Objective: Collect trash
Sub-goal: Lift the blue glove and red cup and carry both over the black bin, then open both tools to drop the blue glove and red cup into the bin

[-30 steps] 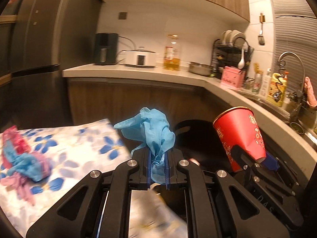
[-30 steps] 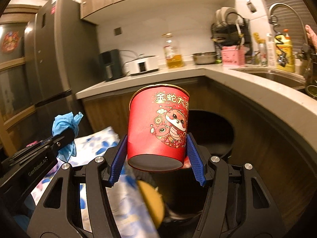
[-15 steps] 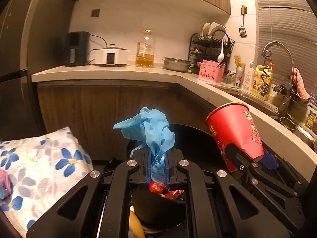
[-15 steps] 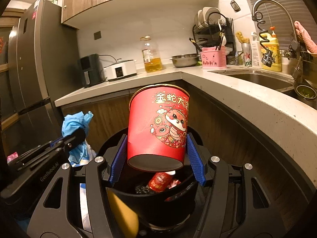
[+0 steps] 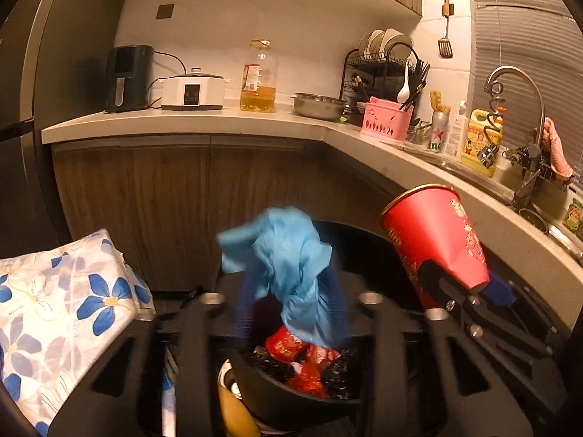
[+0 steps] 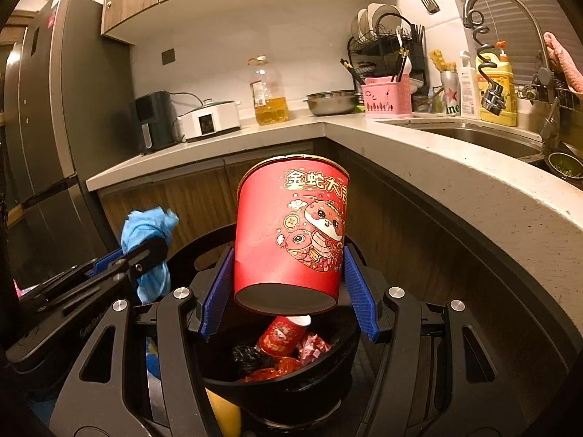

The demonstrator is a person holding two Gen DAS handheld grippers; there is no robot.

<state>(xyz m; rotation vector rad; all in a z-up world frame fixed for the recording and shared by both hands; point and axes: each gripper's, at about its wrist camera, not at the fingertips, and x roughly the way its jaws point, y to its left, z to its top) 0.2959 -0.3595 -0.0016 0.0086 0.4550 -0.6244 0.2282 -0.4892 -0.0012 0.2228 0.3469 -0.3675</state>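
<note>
Two grippers stand over one bin [image 6: 277, 389], each bringing a piece of trash to the same drop point. To the left of both lies a flowered cloth [image 5: 73, 298], clear of the work.

Left gripper [image 5: 291, 302]: its jaws have just been opening and now stand partly apart, blurred in the left view. The blue glove [image 5: 288, 266] hangs between them; whether the pads press on it cannot be told from the blur. It sits directly above the bin opening, so the release appears deliberate: let go here, the glove should fall straight in.

Right gripper [image 6: 288, 284]: clamped on the red cup [image 6: 291, 233], pads against both sides near its base, cup upright and slightly tilted. It is held above the bin, just right of the glove, and appears to be next for dropping.

Below both grippers, the bin already holds red wrappers [image 6: 288, 338] and dark scraps.

Risk, as judged: the light glove may cling to a pad or drape over the rim.
</note>
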